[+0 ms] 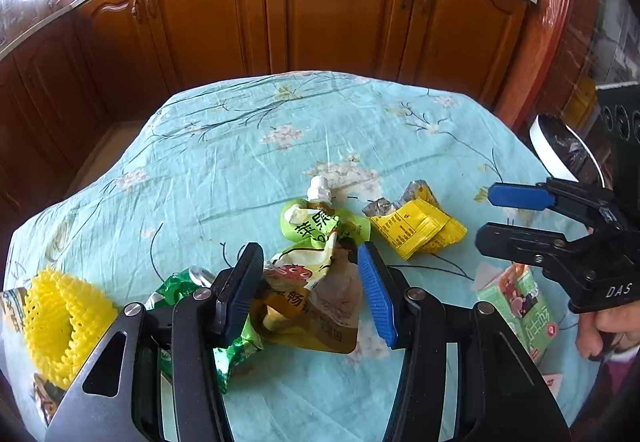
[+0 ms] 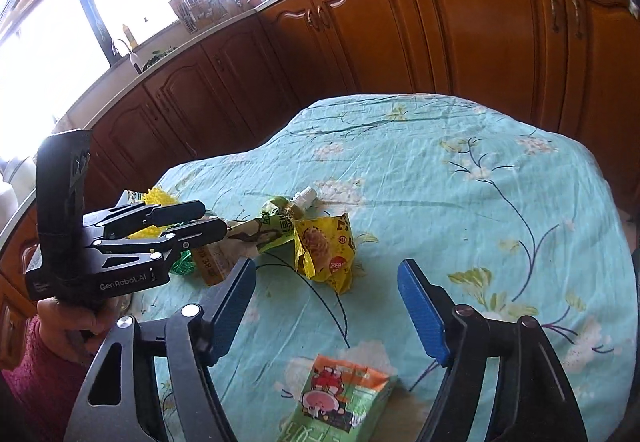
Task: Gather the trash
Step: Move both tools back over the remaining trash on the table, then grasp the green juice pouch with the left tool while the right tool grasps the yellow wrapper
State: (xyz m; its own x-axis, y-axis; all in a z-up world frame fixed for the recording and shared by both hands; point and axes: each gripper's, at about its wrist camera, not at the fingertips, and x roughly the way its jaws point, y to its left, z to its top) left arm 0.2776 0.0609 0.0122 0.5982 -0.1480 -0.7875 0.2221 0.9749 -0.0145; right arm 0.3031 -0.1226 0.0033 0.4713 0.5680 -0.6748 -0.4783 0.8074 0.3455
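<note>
Left gripper point(image 1: 310, 284) clamped on crumpled gold-brown snack wrapper point(image 1: 320, 306). Right gripper point(image 2: 326, 308) jaws wide apart, empty; green-orange drink carton point(image 2: 344, 398) lies flat just near of its pads, on floral blue tablecloth point(image 2: 460, 202).

Wrappers crowd the near side of my table point(image 1: 248, 146): a crumpled pouch point(image 1: 316, 294) between my left tongs point(image 1: 310, 292), a yellow packet point(image 1: 416, 228) just beyond, a green carton point(image 2: 344, 398) under my right tongs point(image 2: 326, 316), while the far cloth lies bare.
</note>
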